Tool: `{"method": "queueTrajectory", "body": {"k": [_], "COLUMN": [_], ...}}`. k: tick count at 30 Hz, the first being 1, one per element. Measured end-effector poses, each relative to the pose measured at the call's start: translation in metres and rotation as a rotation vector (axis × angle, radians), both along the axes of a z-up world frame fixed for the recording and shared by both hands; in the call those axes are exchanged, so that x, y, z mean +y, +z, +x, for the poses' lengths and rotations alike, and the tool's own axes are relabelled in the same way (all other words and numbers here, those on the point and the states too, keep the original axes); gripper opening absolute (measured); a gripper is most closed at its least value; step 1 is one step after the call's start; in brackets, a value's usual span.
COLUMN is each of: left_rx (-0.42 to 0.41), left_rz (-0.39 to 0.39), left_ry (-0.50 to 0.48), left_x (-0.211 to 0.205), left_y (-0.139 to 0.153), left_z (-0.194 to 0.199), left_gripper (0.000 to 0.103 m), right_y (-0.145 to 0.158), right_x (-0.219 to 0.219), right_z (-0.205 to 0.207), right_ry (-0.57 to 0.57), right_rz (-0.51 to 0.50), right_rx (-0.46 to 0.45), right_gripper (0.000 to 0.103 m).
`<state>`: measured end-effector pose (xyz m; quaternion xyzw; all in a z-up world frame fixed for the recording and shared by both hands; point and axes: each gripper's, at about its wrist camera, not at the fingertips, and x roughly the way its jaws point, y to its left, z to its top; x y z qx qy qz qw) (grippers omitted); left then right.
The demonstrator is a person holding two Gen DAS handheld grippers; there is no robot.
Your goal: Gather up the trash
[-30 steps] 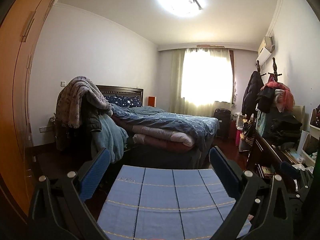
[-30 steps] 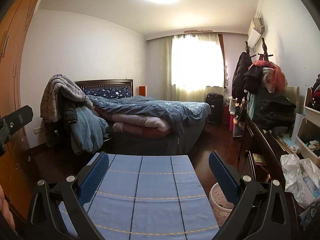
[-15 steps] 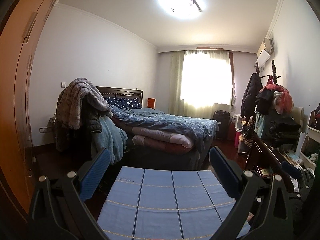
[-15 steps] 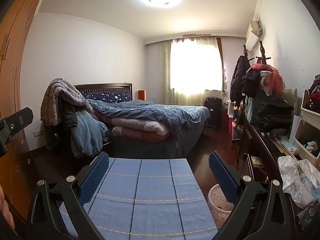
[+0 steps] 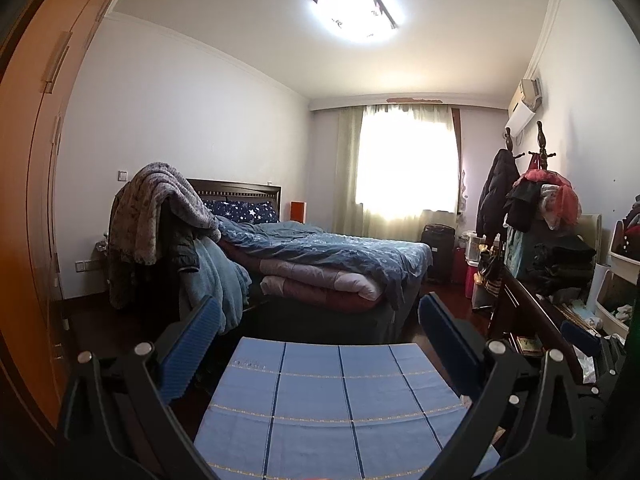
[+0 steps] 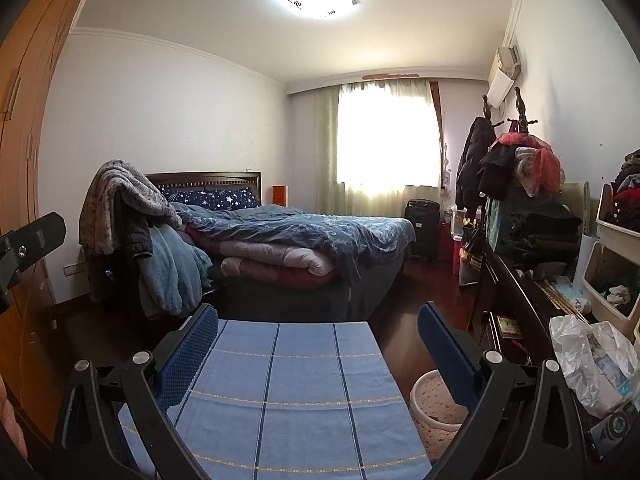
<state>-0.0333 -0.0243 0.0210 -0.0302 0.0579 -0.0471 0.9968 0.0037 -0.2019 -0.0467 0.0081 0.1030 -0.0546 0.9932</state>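
Note:
Both grippers are open and empty, held above a table covered by a blue checked cloth [image 5: 340, 404] [image 6: 280, 392]. My left gripper [image 5: 320, 328] and my right gripper [image 6: 318, 328] both point toward the bed. A pale wastebasket [image 6: 434, 404] stands on the floor just right of the table, under my right gripper's right finger. A crumpled white plastic bag [image 6: 588, 360] lies on the dark dresser at the right. No loose trash shows on the cloth. The left gripper's body [image 6: 28, 240] shows at the left edge of the right wrist view.
A bed [image 5: 328, 256] with blue bedding stands beyond the table. A chair piled with blankets [image 5: 160, 224] is at its left. An orange wardrobe [image 5: 28, 200] fills the left side. A cluttered dark dresser [image 6: 520, 292] and coat rack [image 6: 504, 152] line the right wall.
Both views have tilted down slightly, so the room sits a little higher in frame. Both grippers stay open and empty.

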Motion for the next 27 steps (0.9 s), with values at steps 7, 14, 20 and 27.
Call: {"method": "queueTrajectory", "body": {"k": [7, 14, 20, 27], "left_rx": [-0.005, -0.006, -0.004, -0.007], "left_rz": [0.0, 0.002, 0.001, -0.003], "left_ry": [-0.003, -0.006, -0.011, -0.015], "left_x": [-0.0004, -0.0011, -0.0007, 0.001], "left_y": [0.0001, -0.0004, 0.0002, 0.0006], "left_z": [-0.0028, -0.0051, -0.0069, -0.0071], "left_gripper": [0.1, 0.1, 0.1, 0.1], "right_y": [0.0041, 0.0027, 0.002, 0.0017], "right_x": [-0.0014, -0.0013, -0.0019, -0.0019], "right_z": [-0.0065, -0.0046, -0.0034, -0.0034], "right_ry": [-0.022, -0.016, -0.013, -0.013], "right_rz": [-0.011, -0.013, -0.012, -0.012], "right_rx": [-0.025, -0.015, -0.01, -0.009], "right_gripper": [0.099, 0.1, 0.099, 0.099]}}
